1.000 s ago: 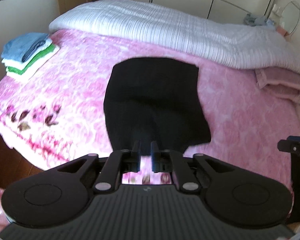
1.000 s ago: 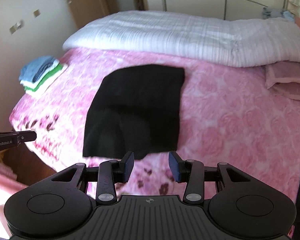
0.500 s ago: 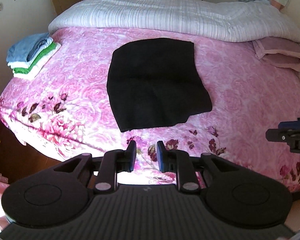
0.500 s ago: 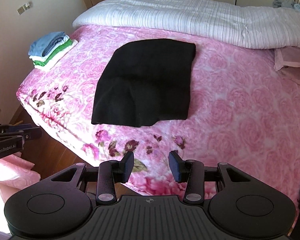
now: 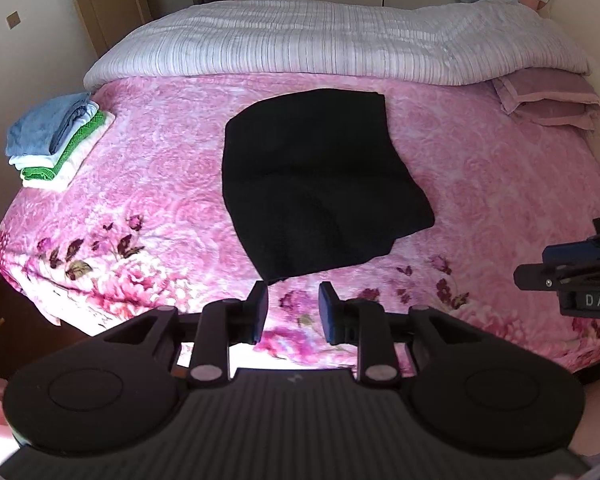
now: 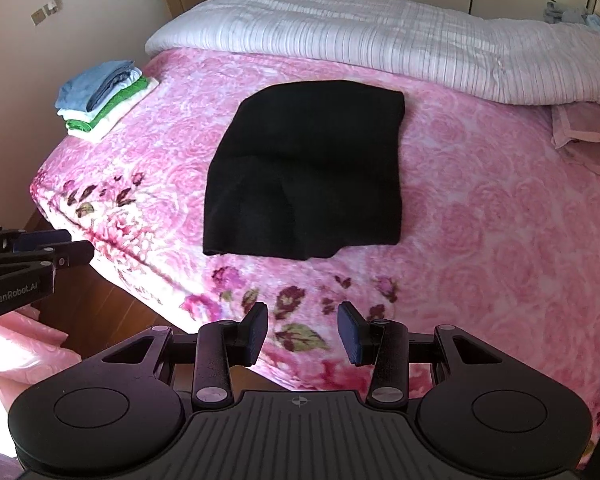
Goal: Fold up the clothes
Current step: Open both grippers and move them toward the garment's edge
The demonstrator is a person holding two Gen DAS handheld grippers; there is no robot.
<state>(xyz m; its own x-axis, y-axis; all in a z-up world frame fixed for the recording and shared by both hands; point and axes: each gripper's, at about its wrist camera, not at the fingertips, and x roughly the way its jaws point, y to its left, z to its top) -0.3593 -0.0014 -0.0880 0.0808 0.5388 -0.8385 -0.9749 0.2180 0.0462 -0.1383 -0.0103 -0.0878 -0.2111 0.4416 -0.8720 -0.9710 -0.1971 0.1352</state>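
Whereas a second ago the left hand-held gripper (image 5: 293, 308) pinched the black garment (image 5: 320, 188), its jaws now open, empty; the garment lies folded on the bed (image 5: 140, 184), and the right hand-held gripper (image 6: 303, 332) stays spread.

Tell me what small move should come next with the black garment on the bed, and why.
Probably bring both grippers forward to the black garment's near edge for another fold. It lies flat, partly folded, apart from the folded stack. The left gripper is opening with nothing between its jaws; the right gripper is open and empty, short of the cloth.
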